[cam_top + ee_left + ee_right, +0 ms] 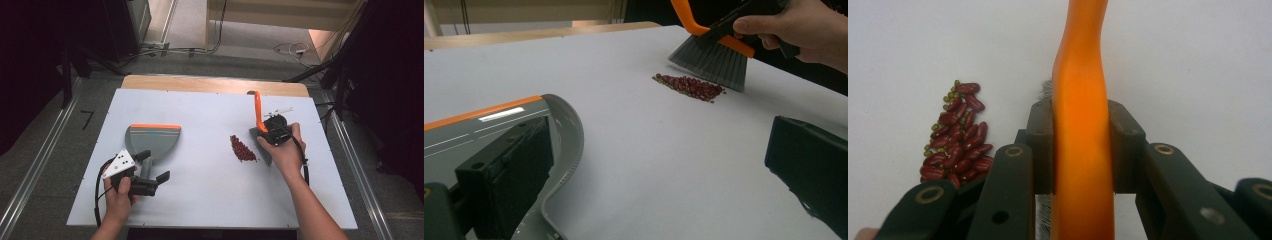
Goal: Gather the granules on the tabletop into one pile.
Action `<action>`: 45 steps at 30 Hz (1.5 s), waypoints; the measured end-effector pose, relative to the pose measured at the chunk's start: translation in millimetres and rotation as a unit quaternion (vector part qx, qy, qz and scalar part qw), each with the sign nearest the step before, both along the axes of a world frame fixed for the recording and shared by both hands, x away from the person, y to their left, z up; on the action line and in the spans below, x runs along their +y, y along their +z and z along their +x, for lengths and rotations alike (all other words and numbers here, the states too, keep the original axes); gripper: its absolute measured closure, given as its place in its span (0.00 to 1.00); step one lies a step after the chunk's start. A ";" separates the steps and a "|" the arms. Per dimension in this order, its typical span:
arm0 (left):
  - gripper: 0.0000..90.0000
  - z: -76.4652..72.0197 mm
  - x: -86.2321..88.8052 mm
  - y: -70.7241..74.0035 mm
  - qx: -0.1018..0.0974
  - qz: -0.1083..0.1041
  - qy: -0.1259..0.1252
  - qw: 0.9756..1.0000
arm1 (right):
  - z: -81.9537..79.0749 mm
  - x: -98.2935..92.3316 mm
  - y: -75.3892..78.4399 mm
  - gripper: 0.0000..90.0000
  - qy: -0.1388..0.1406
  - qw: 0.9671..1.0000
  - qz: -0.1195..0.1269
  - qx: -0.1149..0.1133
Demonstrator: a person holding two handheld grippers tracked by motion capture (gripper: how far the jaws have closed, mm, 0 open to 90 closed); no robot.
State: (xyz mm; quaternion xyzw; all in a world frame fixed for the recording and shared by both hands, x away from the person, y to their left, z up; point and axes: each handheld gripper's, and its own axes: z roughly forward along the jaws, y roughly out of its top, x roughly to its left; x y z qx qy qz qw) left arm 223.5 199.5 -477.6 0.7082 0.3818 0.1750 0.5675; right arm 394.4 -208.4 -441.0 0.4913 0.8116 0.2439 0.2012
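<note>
A grey dustpan (152, 139) with an orange lip lies on the left of the white table (200, 110). My left gripper (153, 166) rests open at its handle end, and in the left gripper view one jaw sits over the dustpan (559, 125) while the other stands far off to the right. A small pile of red beans (242, 148) with a few green ones lies right of centre. My right gripper (267, 131) is shut on the orange handle (1080, 110) of a hand brush, whose grey bristles (711, 62) hang just beyond the beans (689, 86).
A wooden strip (215, 84) runs along the table's far edge. Metal rails (35, 170) flank the table on the floor, and cables (292, 49) lie on the floor beyond. Bare tabletop lies between the dustpan and the beans.
</note>
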 end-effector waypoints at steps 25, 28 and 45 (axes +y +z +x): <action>0.00 -0.1 0.1 0.4 0.000 0.001 0.000 1.000 | -4.6 -0.2 18.7 0.75 0.017 0.999 0.032 -0.016; 0.00 0.0 -0.8 0.2 0.000 0.001 -0.001 1.000 | -4.4 -2.2 14.0 0.75 0.014 0.999 0.029 -0.014; 0.00 -0.7 2.3 0.5 -0.002 0.001 -0.001 1.000 | 0.2 19.4 3.2 0.75 0.017 0.999 0.026 -0.008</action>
